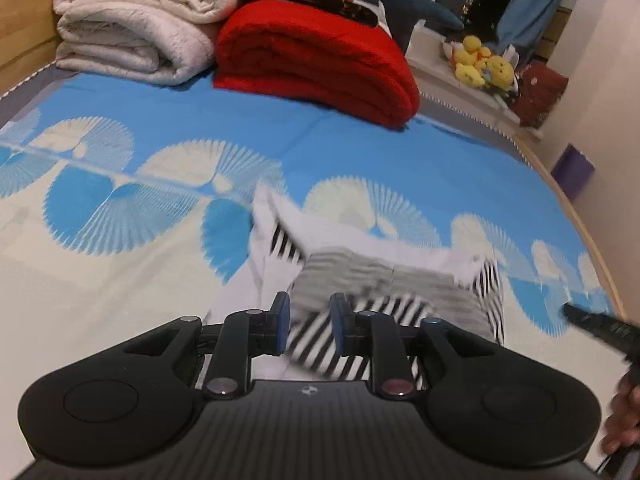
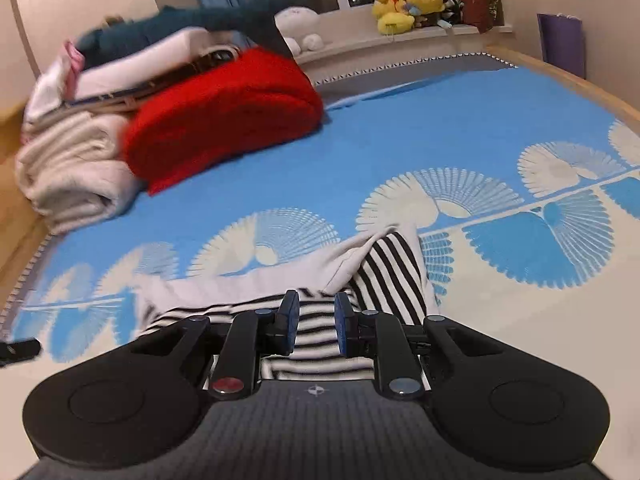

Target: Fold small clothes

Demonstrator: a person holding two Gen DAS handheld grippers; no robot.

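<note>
Both hand-held grippers, left (image 1: 310,322) and right (image 2: 317,322), grasp the striped garment (image 2: 384,276) lying short of the red blanket (image 2: 224,116); keep edges level while folding

so the little garment (image 2: 384,272) is black-and-white striped with plain white parts, the bedspread (image 2: 400,136) is bright blue and cream with fan-shaped prints, plus a red blanket (image 1: 316,60), off-white quilt (image 1: 132,28) and yellow plushies (image 1: 480,62).
</note>
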